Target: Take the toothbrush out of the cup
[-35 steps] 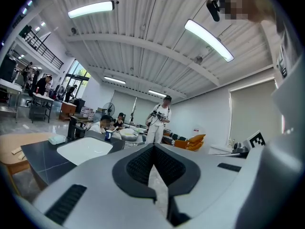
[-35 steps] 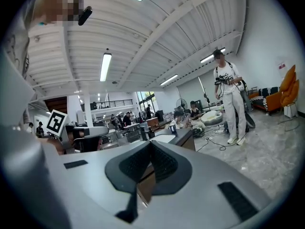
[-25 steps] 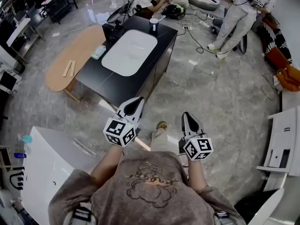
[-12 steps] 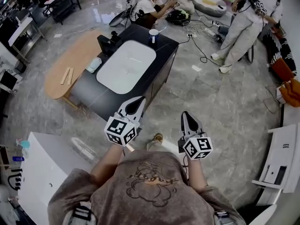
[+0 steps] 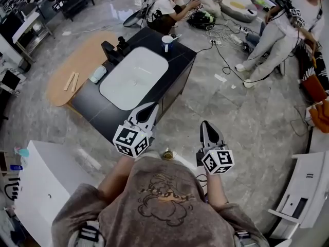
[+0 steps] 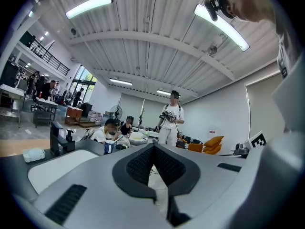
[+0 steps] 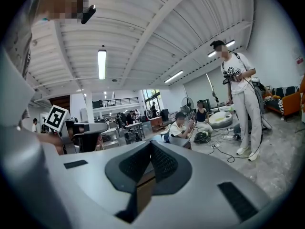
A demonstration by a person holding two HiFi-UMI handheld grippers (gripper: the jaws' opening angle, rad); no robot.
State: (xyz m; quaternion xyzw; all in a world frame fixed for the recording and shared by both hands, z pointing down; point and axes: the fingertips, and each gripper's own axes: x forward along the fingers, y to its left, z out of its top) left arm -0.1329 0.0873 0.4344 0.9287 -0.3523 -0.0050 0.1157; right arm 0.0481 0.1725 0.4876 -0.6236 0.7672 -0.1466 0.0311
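Approach step: left tongs (image 5: pixel 152 107) and right tongs (image 5: pixel 206 124), pinched together empty, hang short of the bench (image 5: pixel 178 66); next reach the 12 o'clock cup (image 5: pixel 167 41), spreading for the toothbrush (image 5: pixel 176 36).

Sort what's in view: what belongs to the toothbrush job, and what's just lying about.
Job: cup; toothbrush; left gripper; right gripper, both shut and empty.
Lying about: basin; wooden table; sticks.

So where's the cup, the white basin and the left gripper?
cup (image 5: pixel 167 42), head view, on its side wall.
white basin (image 5: pixel 134 78), head view, middle of its bare bowl.
left gripper (image 5: pixel 152 107), head view, tip of its shut jaws.
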